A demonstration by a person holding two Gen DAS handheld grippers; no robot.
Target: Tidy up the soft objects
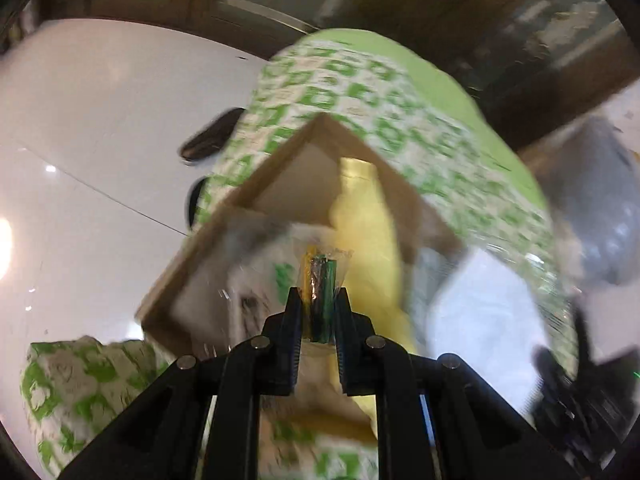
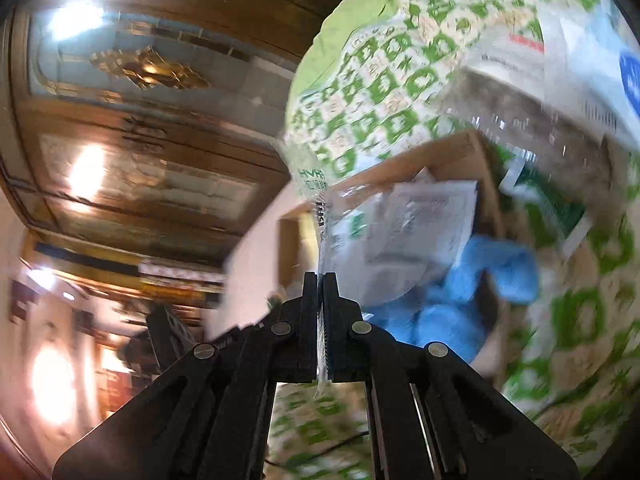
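Note:
In the blurred left wrist view, my left gripper [image 1: 319,300] is shut on a small clear-wrapped bundle [image 1: 320,276] with yellow and green strips inside. It hangs over an open cardboard box [image 1: 280,184] that holds a yellow soft thing [image 1: 368,232] and a white packet [image 1: 256,272]. My right gripper [image 2: 321,280] is shut on the thin edge of a clear plastic packet [image 2: 400,228] with a white label. That packet lies over the cardboard box [image 2: 440,152], next to a blue soft cloth [image 2: 472,288].
A green-and-white patterned fabric [image 1: 360,80] lies under and around the box, also seen in the right wrist view as patterned fabric [image 2: 380,80]. A glossy white surface [image 1: 100,120] spreads to the left. A dark wooden cabinet [image 2: 140,128] stands behind. Two dark shapes [image 1: 212,136] sit beside the fabric.

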